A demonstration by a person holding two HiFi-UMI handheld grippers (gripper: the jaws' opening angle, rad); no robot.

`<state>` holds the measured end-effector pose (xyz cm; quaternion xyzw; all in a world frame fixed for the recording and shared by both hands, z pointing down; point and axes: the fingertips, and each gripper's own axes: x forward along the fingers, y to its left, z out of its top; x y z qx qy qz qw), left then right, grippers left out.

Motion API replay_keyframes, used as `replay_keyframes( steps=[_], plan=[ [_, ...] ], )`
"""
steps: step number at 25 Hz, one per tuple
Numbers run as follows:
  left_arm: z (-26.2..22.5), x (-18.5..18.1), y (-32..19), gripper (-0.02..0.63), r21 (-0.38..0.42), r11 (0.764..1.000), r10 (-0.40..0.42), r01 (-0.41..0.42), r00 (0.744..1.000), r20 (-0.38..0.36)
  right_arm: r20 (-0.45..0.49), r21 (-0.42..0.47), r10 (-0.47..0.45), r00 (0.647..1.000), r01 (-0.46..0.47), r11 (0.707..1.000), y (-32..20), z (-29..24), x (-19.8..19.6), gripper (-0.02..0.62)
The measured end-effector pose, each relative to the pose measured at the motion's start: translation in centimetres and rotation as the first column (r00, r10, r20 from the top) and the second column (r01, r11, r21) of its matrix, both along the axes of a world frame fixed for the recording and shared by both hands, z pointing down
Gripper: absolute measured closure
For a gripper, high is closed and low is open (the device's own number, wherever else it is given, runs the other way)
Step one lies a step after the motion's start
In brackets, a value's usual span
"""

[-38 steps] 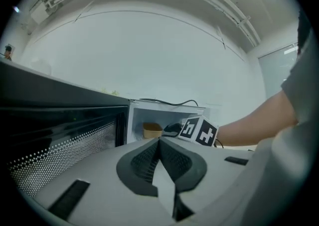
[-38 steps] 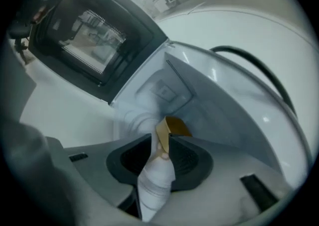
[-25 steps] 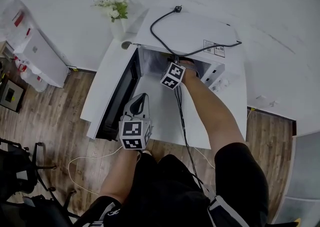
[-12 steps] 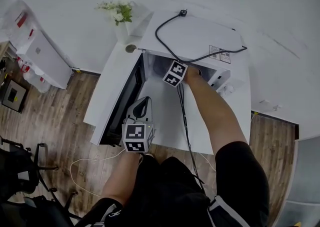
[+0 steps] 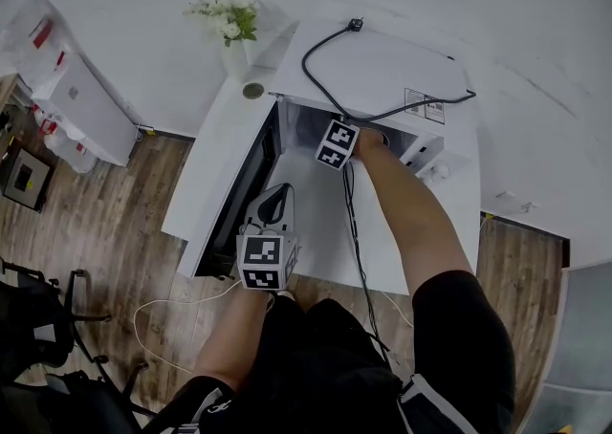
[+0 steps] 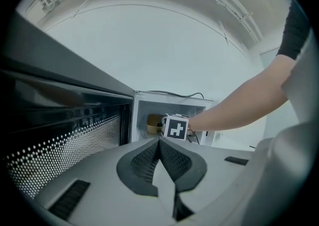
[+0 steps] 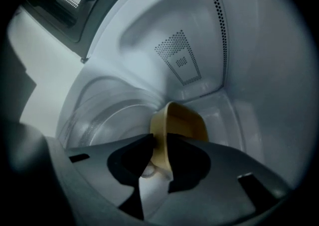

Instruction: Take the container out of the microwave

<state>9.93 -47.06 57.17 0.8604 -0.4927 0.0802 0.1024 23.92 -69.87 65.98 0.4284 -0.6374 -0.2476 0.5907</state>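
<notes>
The white microwave [image 5: 382,69] stands on a white table with its door [image 5: 239,184] swung open to the left. A yellow container [image 7: 182,123] sits on the glass turntable [image 7: 104,115] inside; it also shows in the left gripper view [image 6: 153,123]. My right gripper [image 7: 160,143] reaches into the cavity. Its jaws have just been closing and now pinch the container's near wall between the pads. In the head view only its marker cube [image 5: 335,143] shows. My left gripper [image 6: 159,140] hangs shut and empty in front of the door [image 5: 277,195].
A black power cable [image 5: 325,78] loops over the microwave top. A vase of flowers [image 5: 229,26] stands behind its left corner. The table [image 5: 316,231] ends just in front of me. A white unit [image 5: 67,97] and a chair [image 5: 38,327] stand on the wooden floor at left.
My right gripper has pushed slightly deeper into the microwave cavity. The left gripper has stayed where it was beside the open door.
</notes>
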Motion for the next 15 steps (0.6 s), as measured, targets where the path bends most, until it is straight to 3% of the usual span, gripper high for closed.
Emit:
replay_keyframes(
  steps=[15],
  plan=[
    [-4.0,-0.3,2.2,0.592,-0.058,0.998,0.025,-0.026,1.0,-0.009,0.041,-0.133,-0.048,0.998,0.053,0.99,7.0,-0.4,-1.6,0.563]
  ],
)
